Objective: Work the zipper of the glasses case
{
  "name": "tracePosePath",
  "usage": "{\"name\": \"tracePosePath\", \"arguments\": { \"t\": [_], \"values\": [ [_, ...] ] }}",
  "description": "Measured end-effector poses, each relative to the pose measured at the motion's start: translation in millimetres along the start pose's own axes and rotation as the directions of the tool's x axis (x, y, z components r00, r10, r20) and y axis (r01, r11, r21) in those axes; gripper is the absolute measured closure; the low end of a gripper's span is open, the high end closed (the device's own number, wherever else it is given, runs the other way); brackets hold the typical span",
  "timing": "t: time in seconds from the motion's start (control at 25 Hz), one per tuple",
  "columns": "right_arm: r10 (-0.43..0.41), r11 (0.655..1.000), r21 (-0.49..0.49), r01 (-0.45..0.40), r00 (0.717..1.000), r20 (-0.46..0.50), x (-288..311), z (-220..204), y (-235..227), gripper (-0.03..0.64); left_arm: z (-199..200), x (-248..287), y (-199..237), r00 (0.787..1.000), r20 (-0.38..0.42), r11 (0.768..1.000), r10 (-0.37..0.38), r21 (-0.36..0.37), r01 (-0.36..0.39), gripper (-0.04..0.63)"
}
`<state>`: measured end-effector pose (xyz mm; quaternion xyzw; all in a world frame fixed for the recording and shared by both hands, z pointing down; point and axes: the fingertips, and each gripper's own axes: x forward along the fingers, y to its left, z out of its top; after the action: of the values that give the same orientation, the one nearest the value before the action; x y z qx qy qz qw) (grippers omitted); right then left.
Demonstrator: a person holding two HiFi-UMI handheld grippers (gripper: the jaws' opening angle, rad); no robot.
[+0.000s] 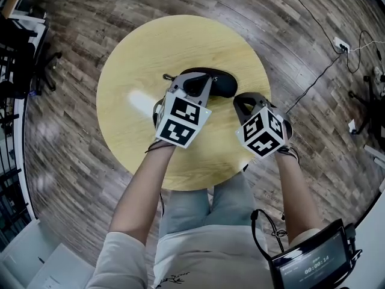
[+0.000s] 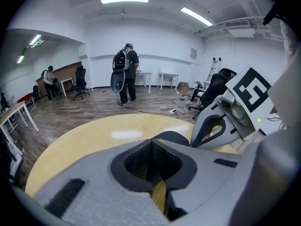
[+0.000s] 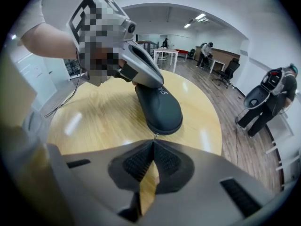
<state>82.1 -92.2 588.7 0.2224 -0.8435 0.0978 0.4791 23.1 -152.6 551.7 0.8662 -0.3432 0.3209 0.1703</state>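
Glasses case sits about mid-tabletop and looks like a stiff, slick shell that'd skate, so the left gripper, jaws together and empty, rests on top while the closed right gripper seems to pinch the tiny zipper pull.

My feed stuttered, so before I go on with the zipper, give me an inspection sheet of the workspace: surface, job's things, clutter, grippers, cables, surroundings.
Surface: round pale wooden table.
Job's things: black glasses case lying flat near the table's middle; its zipper pull is at the end facing the right gripper.
Clutter: nothing seen.
Grippers: left gripper, tongs together and empty, lies over the case's other end; right gripper, tongs together, seemingly pinching the zipper pull.
Cables: floor cable runs to a power strip, off the table.
Surroundings: wood floor; people and desks well back.
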Motion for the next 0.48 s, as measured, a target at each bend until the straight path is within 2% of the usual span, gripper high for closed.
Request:
{"name": "tracePosePath", "arguments": {
  "t": [0.32, 0.48],
  "values": [
    [-0.022, 0.986, 0.168, 0.014, 0.999, 0.040, 5, 11, 15, 0.617, 2, 1, 1, 1.000, -0.008, 1.000, -0.009, -0.020, 0.009, 0.589],
    [-0.046, 0.982, 0.184, 0.039, 0.998, 0.039, 6, 8, 10, 0.615, 2, 2, 0, 1.000, -0.004, 0.999, -0.006, -0.031, 0.006, 0.589]
  ]
}}
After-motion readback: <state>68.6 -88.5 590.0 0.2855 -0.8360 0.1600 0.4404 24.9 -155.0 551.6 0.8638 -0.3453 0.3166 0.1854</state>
